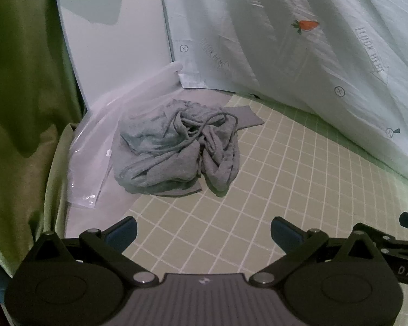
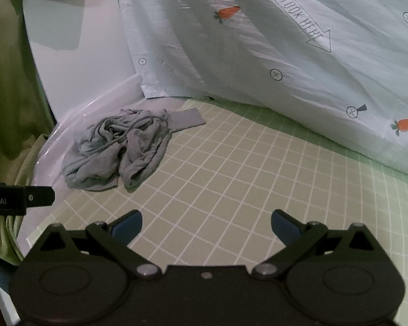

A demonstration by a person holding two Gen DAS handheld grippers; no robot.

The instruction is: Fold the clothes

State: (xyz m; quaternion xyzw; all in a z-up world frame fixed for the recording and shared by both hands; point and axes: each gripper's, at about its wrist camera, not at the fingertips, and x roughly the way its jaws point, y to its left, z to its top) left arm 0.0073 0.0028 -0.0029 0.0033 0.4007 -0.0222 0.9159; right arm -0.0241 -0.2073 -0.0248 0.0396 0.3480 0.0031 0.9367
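Left wrist view showed a crumpled grey knit garment [image 1: 176,146] with a thin drawstring, heaped on the gridded green mat [image 1: 258,176] beside clear glossy plastic [image 1: 89,163]. Both the left tool [image 1: 202,232] and right tool [image 2: 206,224] gaped wide, gripping nothing.

Crumpled garment [image 1: 176,144] on gridded mat [image 1: 272,168], plastic bag [image 1: 92,146] left, bedding [image 1: 299,40] behind

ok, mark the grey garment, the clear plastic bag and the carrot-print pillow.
grey garment [image 1: 174,146], left wrist view, middle of the crumpled heap.
clear plastic bag [image 1: 92,163], left wrist view, flat part.
carrot-print pillow [image 2: 258,40], right wrist view, front face.
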